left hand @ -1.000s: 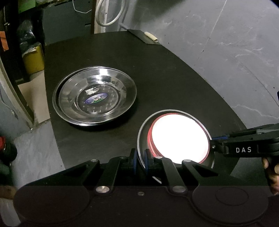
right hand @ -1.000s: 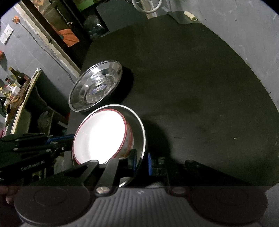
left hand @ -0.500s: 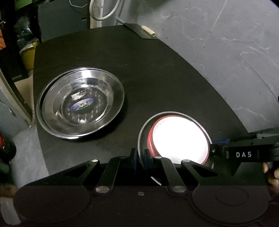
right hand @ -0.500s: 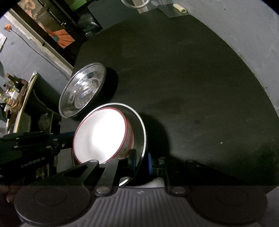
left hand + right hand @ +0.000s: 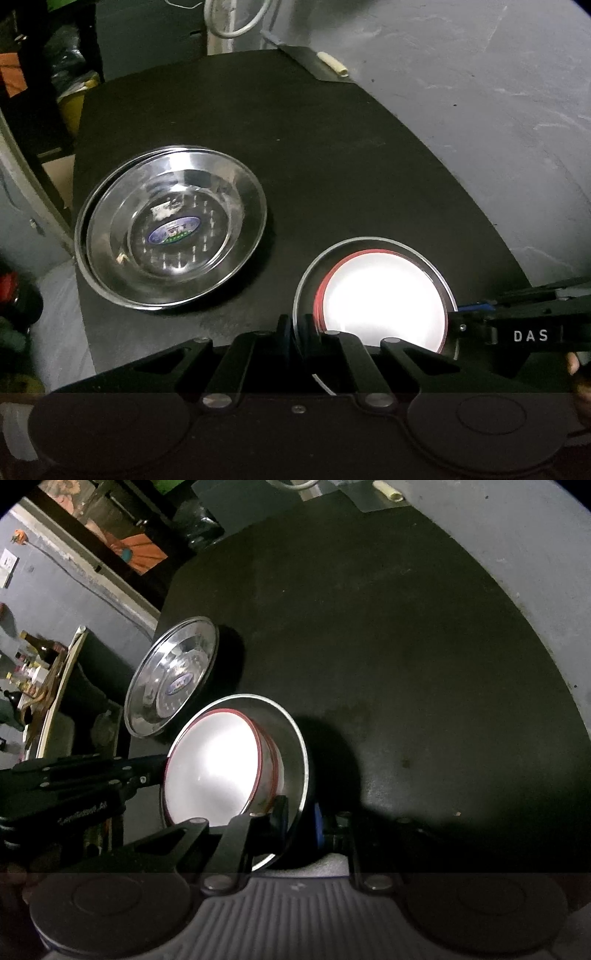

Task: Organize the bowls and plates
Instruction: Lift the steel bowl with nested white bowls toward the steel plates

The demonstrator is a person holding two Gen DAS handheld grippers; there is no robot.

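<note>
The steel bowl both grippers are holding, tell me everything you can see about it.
The steel bowl is round, shiny metal with a thin rolled rim. A white bowl with a red rim sits nested inside it. The left gripper and the right gripper each pinch its rim on opposite sides. It is above the black table, tilted in the right wrist view, beside the stacked steel plates.

Round matte-black tabletop [image 5: 332, 155] against a rough grey plaster wall [image 5: 480, 92]; dim clutter beyond the left edge (bottles on a wooden shelf [image 5: 48, 679]); harsh overhead light.
</note>
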